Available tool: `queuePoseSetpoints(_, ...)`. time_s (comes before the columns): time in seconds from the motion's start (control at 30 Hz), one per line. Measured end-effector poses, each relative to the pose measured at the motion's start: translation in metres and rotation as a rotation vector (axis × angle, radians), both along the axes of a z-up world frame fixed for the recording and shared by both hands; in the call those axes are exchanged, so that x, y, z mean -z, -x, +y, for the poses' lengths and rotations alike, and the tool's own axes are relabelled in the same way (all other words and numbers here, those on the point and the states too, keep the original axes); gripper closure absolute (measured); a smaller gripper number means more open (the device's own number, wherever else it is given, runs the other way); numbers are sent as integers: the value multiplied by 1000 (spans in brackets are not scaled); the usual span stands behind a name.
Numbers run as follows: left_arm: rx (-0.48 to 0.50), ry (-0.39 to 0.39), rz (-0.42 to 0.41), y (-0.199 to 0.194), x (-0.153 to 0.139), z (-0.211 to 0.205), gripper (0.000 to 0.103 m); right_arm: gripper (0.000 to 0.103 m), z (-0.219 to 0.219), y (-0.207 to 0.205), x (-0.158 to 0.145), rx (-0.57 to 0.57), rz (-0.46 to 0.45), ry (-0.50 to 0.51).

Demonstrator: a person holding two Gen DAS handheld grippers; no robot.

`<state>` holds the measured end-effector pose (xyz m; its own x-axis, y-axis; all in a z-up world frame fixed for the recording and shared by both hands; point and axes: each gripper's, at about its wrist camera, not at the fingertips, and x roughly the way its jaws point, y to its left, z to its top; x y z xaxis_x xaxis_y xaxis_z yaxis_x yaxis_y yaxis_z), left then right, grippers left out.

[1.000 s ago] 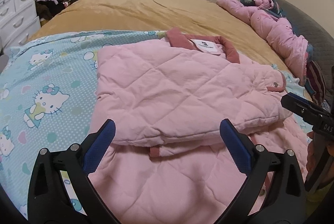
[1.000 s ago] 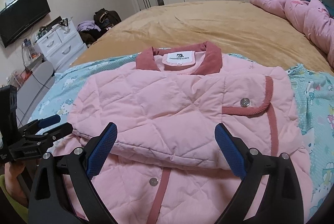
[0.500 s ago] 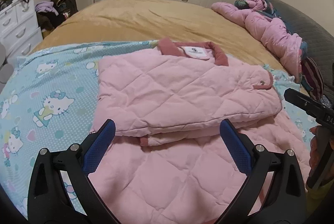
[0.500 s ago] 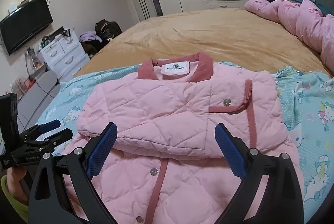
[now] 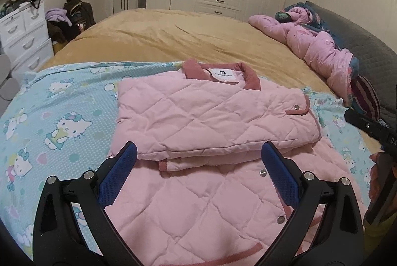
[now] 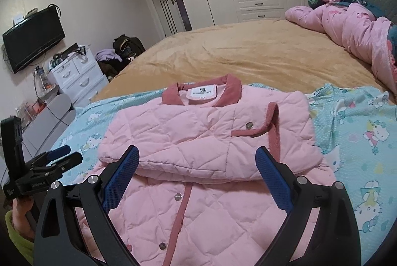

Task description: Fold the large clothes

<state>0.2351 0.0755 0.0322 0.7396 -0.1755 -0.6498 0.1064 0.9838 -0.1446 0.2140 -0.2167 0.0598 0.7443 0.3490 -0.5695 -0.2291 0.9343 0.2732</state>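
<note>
**Left wrist view: both tongs backed off jacket**

Left tongs (image 5: 198, 166) and right tongs (image 6: 197, 168) gape wide, holding nothing. Over the last second both views have pulled back and risen; more of the lower panel now shows. Jacket (image 5: 211, 117) lies on the cartoon sheet (image 5: 62, 122) on the bed (image 5: 198, 38), sleeves folded across the chest, collar far. Judgement: side folds done; hem-to-collar fold remains, grabbing the near hem next.

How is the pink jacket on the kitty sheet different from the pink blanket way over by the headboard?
The pink jacket lies flat and partly folded; the pink blanket is bunched in a heap. The jacket has a dark pink collar and snap buttons; the blanket shows dark teal patches. The jacket is near the claws; the blanket lies far off. Both are pink.
</note>
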Motion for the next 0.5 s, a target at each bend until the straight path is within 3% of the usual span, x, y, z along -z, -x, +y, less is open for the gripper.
queuePoseSetpoints(0.4, 5, 2, -32, 45, -6, -11, 9, 9, -17, 38, -19, -3, -51, -2)
queuePoseSetpoints(0.5, 5, -12, -28, 54, -2, -14, 9, 4, -22, 47, -20, 3, -59, 1)
